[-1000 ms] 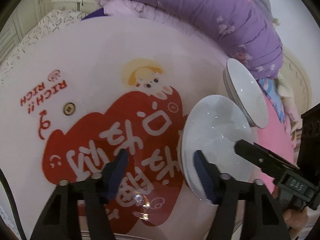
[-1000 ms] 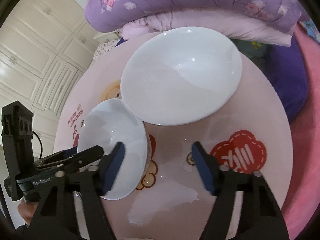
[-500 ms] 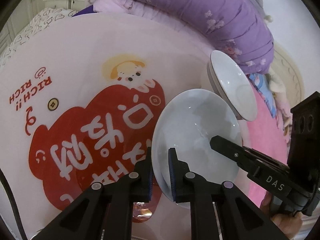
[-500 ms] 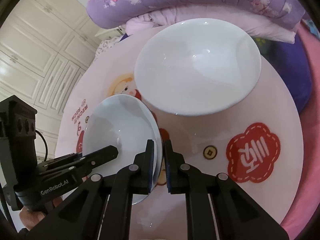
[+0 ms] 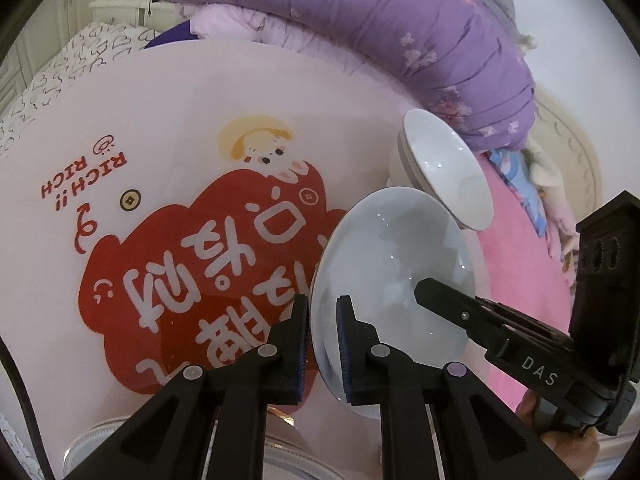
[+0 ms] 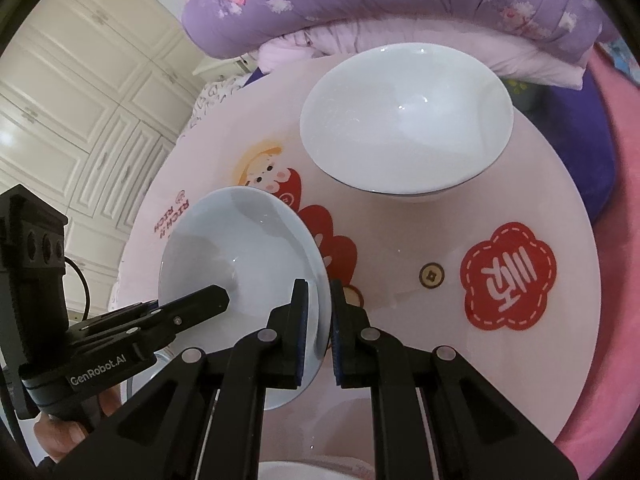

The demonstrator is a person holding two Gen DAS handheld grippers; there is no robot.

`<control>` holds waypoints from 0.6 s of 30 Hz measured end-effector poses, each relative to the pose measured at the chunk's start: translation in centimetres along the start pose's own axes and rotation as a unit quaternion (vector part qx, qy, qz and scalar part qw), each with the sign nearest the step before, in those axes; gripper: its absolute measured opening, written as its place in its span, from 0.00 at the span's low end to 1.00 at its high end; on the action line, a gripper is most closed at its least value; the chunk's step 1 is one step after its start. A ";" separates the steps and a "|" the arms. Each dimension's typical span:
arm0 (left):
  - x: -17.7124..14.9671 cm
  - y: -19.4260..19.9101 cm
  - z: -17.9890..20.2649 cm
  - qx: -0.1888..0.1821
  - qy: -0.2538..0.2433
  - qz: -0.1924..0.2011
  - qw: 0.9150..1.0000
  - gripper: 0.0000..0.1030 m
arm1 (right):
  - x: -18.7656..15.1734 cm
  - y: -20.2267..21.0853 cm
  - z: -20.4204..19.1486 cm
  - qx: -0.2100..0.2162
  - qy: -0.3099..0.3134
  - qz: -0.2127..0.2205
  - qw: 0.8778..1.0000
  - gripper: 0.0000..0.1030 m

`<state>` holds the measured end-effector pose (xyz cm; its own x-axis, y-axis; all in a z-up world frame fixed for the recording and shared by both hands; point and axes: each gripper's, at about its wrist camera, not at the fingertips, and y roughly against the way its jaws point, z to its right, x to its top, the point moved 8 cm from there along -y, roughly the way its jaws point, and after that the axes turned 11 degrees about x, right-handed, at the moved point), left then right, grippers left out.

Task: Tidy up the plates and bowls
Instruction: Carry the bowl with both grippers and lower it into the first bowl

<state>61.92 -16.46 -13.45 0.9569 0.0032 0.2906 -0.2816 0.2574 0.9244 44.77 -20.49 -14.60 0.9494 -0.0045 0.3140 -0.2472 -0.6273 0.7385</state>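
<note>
A pale blue bowl (image 5: 394, 280) is held over the round pink table (image 5: 200, 92) by both grippers. My left gripper (image 5: 322, 344) is shut on its left rim. My right gripper (image 6: 322, 328) is shut on its right rim, and the bowl (image 6: 240, 256) shows tilted in the right wrist view. A larger white bowl (image 6: 406, 120) stands on the table beyond it, to the right; it also shows in the left wrist view (image 5: 444, 168). The other gripper's body shows in each view, reaching into the blue bowl.
The table (image 6: 540, 184) carries red printed stickers. A purple quilt (image 5: 400, 32) and pink bedding (image 5: 520, 256) lie behind and right of the table. White wardrobe doors (image 6: 80, 120) stand at the left. A white rim (image 6: 304, 470) shows at the bottom edge.
Both grippers were open a second ago and have closed on opposite rims of the blue bowl. The bowl has since been lifted and shifted slightly toward the white bowl.
</note>
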 end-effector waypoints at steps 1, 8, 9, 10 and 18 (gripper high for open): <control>-0.1 0.4 0.0 -0.001 -0.001 0.002 1.000 0.10 | -0.1 0.2 -0.2 0.000 0.001 0.002 1.000 0.10; -1.0 3.1 0.5 -0.012 -0.011 0.009 1.000 0.09 | -0.5 2.0 -1.2 -0.002 0.007 0.017 1.000 0.10; -1.2 3.6 0.6 -0.013 -0.014 0.011 1.000 0.09 | -0.6 2.4 -1.4 -0.003 0.009 0.019 1.000 0.10; -1.3 4.1 0.8 -0.015 -0.016 0.013 1.000 0.09 | -0.7 2.9 -1.6 -0.005 0.011 0.022 1.000 0.10; -2.4 7.4 2.4 -0.031 -0.040 0.019 0.999 0.09 | -1.6 6.4 -2.9 -0.014 0.018 0.042 0.999 0.10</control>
<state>57.35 -16.87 -6.76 0.9360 -0.0634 0.3462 -0.3098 0.3183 0.8960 41.10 -22.22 -8.63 0.9176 -0.0278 0.3966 -0.3316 -0.6037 0.7249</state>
